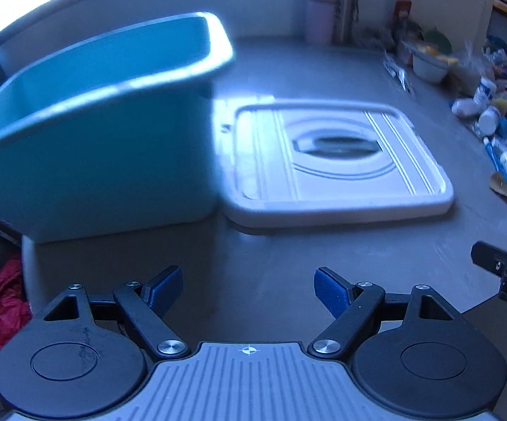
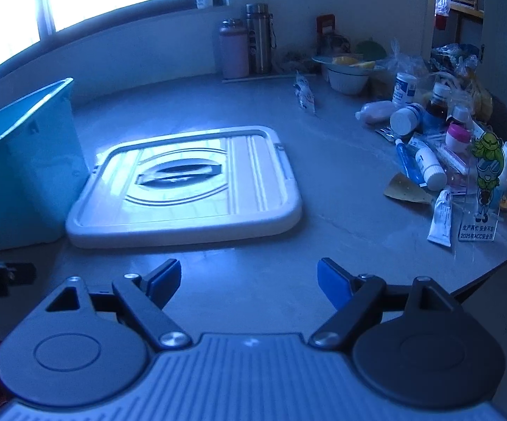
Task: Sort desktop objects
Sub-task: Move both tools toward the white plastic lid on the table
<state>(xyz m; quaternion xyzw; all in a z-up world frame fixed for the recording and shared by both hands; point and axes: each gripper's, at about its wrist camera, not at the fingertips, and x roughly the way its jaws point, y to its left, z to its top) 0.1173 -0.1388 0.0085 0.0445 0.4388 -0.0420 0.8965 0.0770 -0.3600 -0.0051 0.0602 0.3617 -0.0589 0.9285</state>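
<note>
While both jaws stand spread and empty, the left gripper (image 1: 248,289) and right gripper (image 2: 250,282) hover over the grey table (image 2: 271,273). Beyond them: white lid (image 2: 190,189) lying flat, teal bin (image 1: 88,129) touching its left edge. Bottles and tubes (image 2: 429,161) cluster at the table's right side, well apart from the bin.

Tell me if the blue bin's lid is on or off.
Off. The white lid lies flat on the table beside the open-topped blue bin.

left gripper (image 1: 248,289): black linkage arms, silver screws, blue pads, grey ribbed body with white crosshair mark
right gripper (image 2: 248,284): same build
</note>
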